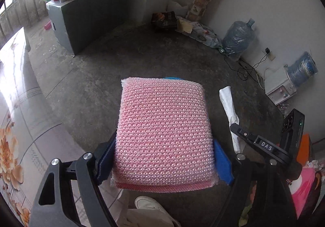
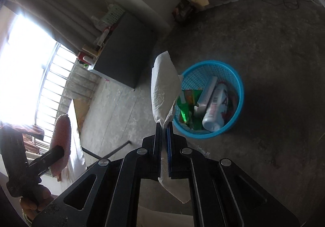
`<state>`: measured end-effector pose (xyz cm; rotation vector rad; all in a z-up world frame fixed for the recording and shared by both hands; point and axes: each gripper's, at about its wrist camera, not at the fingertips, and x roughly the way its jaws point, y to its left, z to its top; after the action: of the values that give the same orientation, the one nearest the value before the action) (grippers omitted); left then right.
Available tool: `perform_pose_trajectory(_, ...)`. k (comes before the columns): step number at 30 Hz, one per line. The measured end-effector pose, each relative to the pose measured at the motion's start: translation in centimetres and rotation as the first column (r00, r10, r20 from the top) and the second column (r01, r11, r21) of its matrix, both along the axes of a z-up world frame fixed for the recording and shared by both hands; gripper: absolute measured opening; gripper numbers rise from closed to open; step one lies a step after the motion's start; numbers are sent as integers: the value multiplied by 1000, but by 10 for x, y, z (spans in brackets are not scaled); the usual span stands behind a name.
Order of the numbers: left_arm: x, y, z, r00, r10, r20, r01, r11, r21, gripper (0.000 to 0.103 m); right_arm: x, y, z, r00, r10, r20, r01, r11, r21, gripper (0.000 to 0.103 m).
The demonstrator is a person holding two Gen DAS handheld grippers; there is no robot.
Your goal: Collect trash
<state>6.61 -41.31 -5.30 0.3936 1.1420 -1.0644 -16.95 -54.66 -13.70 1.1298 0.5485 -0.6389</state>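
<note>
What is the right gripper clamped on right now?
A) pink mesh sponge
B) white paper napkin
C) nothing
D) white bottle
B: in the right wrist view the right gripper is shut on the white paper napkin, above and beside the blue basket; the pink sponge sits in the left gripper.

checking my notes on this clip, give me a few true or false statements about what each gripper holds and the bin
1. The left gripper holds a pink sponge. True.
2. The right gripper is open and holds nothing. False: it is shut on a white paper towel.
3. The blue basket stands on the floor. True.
4. The basket has nothing in it. False: a white bottle and green packaging lie inside.
5. The paper towel already lies in the basket. False: it is clamped between the right gripper's fingers, outside the basket.
</note>
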Motion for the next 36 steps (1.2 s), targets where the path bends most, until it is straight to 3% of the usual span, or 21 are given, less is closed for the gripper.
perform_pose_trajectory(4, 4, -70, -38, 998, -52, -18, 54, 994, 90, 80, 2, -31, -41, 999, -40, -4, 41, 995, 93, 3)
perform_pose_trajectory(8, 10, -119, -67, 996, -66, -65, 72, 993, 96, 83, 16, -60, -68, 998, -59, -3, 59, 987, 152, 6)
perform_pose_trajectory(9, 14, -128, -74, 994, -60, -87, 69, 993, 94, 91, 18, -68, -75, 998, -70, -2, 69, 984, 162, 9)
perform_pose_trajectory(11, 20, -144, -88, 994, -36, -101, 46, 993, 105, 97, 28, -84, -92, 996, -87, -17, 89, 981, 174, 26)
perform_pose_trajectory(12, 24, -148, -93, 995, -12, -94, 23, 993, 117, 97, 31, -91, -102, 994, -103, -30, 107, 977, 187, 45)
perform_pose_trajectory(16, 39, -140, -98, 989, 67, -132, -51, 991, 123, 97, 29, -101, -132, 980, -151, -131, 178, 956, 233, 48)
perform_pose_trajectory(17, 40, -133, -94, 988, 65, -141, -50, 993, 108, 97, 25, -99, -133, 980, -162, -118, 187, 953, 237, 48)
perform_pose_trajectory(21, 39, -113, -60, 996, 16, -88, -12, 999, 45, 97, 9, -81, -112, 977, -187, -107, 203, 964, 174, 49)
perform_pose_trajectory(26, 28, -67, 6, 1000, -17, -19, 16, 997, -79, 97, -3, -48, -66, 979, -168, -112, 174, 984, 45, 51)
perform_pose_trajectory(31, 13, 10, 64, 998, -19, 62, 31, 977, -209, 97, -5, 12, 5, 991, -63, -119, 44, 987, -152, 66)
perform_pose_trajectory(36, 3, 110, 77, 984, 96, 150, -56, 966, -251, 97, 8, 82, 63, 986, 109, -129, -143, 946, -290, 81)
